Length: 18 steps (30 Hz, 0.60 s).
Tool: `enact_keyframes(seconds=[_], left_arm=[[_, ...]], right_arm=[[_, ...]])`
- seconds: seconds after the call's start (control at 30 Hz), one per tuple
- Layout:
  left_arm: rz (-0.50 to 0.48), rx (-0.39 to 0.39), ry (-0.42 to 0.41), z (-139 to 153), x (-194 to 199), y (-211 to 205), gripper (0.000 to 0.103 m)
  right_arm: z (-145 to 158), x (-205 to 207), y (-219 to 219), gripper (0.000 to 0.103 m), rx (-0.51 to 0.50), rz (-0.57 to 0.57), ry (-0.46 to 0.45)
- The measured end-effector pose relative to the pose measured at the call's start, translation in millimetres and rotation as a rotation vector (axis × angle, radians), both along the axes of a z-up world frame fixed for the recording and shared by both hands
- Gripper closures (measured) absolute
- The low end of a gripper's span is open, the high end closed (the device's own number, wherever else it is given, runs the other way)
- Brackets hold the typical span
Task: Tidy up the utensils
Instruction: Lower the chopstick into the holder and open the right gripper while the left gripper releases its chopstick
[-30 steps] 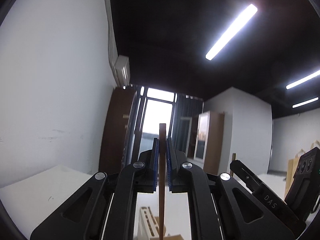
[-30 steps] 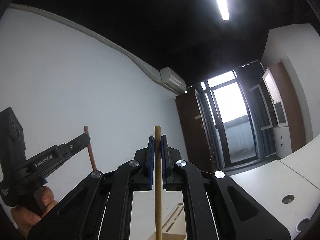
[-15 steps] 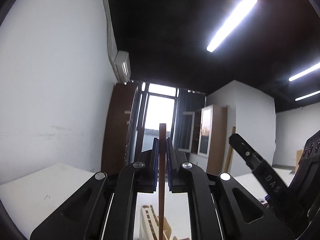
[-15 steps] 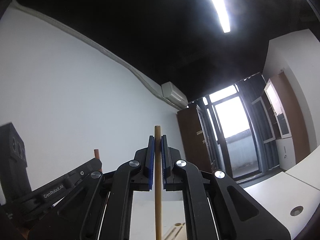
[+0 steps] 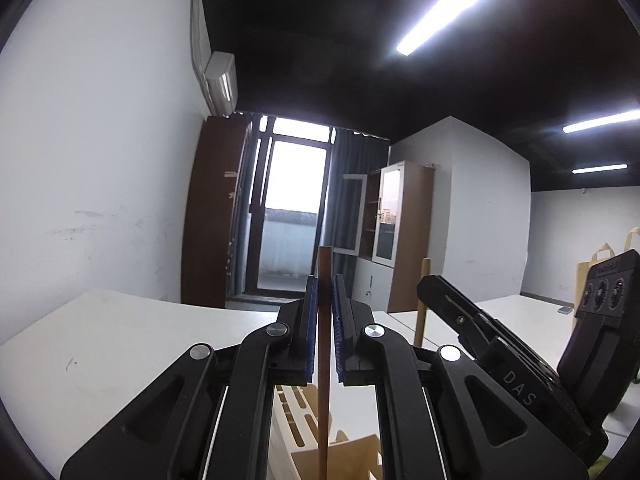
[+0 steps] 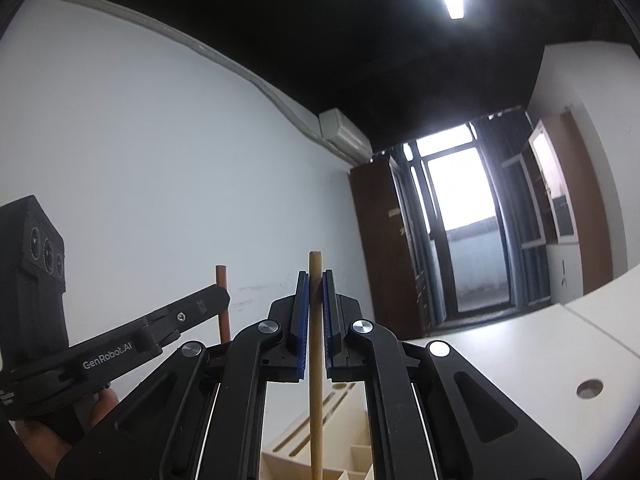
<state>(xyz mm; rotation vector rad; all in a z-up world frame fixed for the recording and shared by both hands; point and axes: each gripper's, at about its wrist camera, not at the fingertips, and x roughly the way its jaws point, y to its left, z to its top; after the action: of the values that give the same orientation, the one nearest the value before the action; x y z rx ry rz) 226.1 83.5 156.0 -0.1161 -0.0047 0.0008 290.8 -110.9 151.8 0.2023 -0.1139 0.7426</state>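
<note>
My left gripper [image 5: 325, 280] is shut on a dark brown wooden utensil handle [image 5: 324, 360], held upright above a pale wooden utensil holder [image 5: 296, 412] with slots. My right gripper [image 6: 315, 274] is shut on a lighter wooden utensil handle [image 6: 316, 360], also upright, over the same holder [image 6: 340, 440]. The right gripper [image 5: 428, 284] shows at the right of the left wrist view with its light handle [image 5: 422, 300]. The left gripper [image 6: 220, 300] shows at the left of the right wrist view with its dark handle [image 6: 222, 300]. The utensils' lower ends are hidden.
A white table [image 5: 100, 352] lies under both grippers and has a round cable hole [image 6: 589, 389]. A white wall [image 5: 100, 160] stands on the left. A brown cabinet [image 5: 208, 216], a balcony door [image 5: 288, 216] and brown paper bags [image 5: 600, 272] stand behind.
Both cameras have tipped downward, so more of the table and the wooden holder shows. Both grippers stay shut on their handles, side by side.
</note>
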Motion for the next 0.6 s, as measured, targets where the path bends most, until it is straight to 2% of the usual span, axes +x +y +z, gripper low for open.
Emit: enact_keyframes(seconds=[0.17,0.6], left_arm=[[-0.028,0.035,0.008,-14.2,-3.6,-0.2,0.096],[-0.039,0.060,0.028,-23.0,-11.4,4.8,0.096]], right_arm=[[-3.7,-0.7,2.9,0.096,-0.037,0.005,0.034],[-10.1,-12.8,11.8,0.096,-0.110,0.017,0.067]])
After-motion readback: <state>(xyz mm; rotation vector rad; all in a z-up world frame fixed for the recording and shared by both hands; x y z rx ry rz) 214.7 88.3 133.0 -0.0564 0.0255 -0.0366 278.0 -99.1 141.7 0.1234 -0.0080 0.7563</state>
